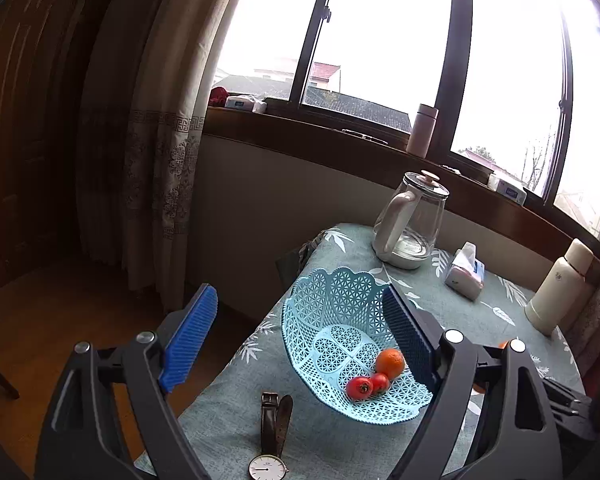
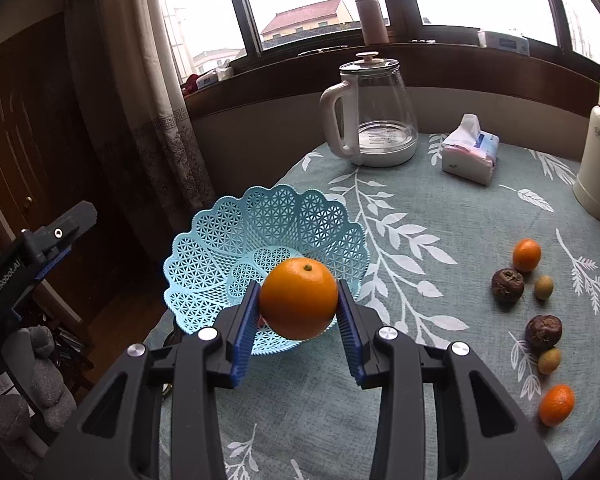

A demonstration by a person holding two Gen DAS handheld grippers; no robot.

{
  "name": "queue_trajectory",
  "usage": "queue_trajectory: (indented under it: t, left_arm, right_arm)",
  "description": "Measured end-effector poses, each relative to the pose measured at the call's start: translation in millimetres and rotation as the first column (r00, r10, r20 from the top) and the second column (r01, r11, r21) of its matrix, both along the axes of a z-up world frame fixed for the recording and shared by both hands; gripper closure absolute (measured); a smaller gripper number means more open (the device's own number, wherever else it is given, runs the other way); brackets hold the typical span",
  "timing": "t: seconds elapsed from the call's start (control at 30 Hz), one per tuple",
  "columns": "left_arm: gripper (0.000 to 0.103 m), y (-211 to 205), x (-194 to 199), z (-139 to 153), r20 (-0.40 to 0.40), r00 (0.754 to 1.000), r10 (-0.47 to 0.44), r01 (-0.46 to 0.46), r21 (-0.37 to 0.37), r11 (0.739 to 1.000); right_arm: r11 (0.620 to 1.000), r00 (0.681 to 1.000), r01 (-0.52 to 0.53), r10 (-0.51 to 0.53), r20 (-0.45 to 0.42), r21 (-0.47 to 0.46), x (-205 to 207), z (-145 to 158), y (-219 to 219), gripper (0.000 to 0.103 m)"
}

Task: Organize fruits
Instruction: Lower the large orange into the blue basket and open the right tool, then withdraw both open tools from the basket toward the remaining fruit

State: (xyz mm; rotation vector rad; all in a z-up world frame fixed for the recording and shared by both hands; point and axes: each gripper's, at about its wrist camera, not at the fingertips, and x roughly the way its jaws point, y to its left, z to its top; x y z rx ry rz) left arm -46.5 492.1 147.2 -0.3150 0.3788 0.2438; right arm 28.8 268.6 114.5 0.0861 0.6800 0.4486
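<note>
The only readable lettering is "GenRobot.AI", printed in white along the dark body of the left gripper (image 2: 56, 240) at the left edge of the right wrist view. Print on the watch dial (image 1: 267, 467), tissue pack (image 2: 470, 150) and white bottle (image 2: 598, 152) is too small to read.

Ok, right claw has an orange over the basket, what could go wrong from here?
1. The light blue lattice plastic basket sits close to the table edge; a hard drop or a nudge might tip it off.
2. The round orange held in the right claw could land on the small orange and two red fruits already inside and bounce out.
3. The open left claw hovers near the basket and may crowd the release.
</note>
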Motion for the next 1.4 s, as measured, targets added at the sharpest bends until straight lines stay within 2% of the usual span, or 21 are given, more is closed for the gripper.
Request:
queue_trajectory:
  t: [0.37,0.57,0.83,0.9,0.97,1.03,1.17,1.27,1.4]
  left_arm:
    - [0.017,10,-8,6,0.023,1.0,0.02,-0.019,-0.02,1.0]
    - [0.017,10,-9,7,0.027,0.999,0.024,-0.024,-0.026,0.999]
    - [0.016,7,-9,8,0.029,0.999,0.017,-0.016,-0.022,1.0]
    - [0.013,6,-10,8,0.029,0.999,0.016,-0.016,-0.021,1.0]
    - [0.011,5,-10,8,0.03,0.999,0.016,-0.015,-0.02,1.0]
    - [0.011,3,-10,9,0.03,0.999,0.01,-0.01,-0.019,1.0]
    - [0.009,-2,-10,10,0.032,0.999,0.001,0.0,-0.014,1.0]
    - [0.006,-5,-10,10,0.037,0.999,-0.003,0.003,-0.011,1.0]
    - [0.003,-9,-7,10,0.038,0.999,-0.01,0.01,-0.015,1.0]
  right_arm:
    - [0.997,0.998,-0.033,0.029,-0.06,-0.073,25,-23,41,0.065]
    - [0.996,0.998,-0.051,0.048,-0.05,-0.067,23,-20,46,0.063]
    - [1.0,1.0,0.01,-0.01,-0.02,-0.012,16,-4,19,0.063]
    - [1.0,0.999,0.03,-0.03,-0.014,0.003,15,0,11,0.062]
    - [0.999,0.999,0.048,-0.048,-0.008,0.015,13,3,3,0.06]
    - [0.997,0.998,0.069,-0.069,-0.001,0.029,11,5,-5,0.051]
    - [0.995,0.996,0.088,-0.089,0.006,0.043,5,7,-14,0.049]
    - [0.993,0.994,0.106,-0.107,0.019,0.048,-1,7,-21,0.042]
    - [0.989,0.99,0.134,-0.136,0.023,0.057,-8,5,-32,0.041]
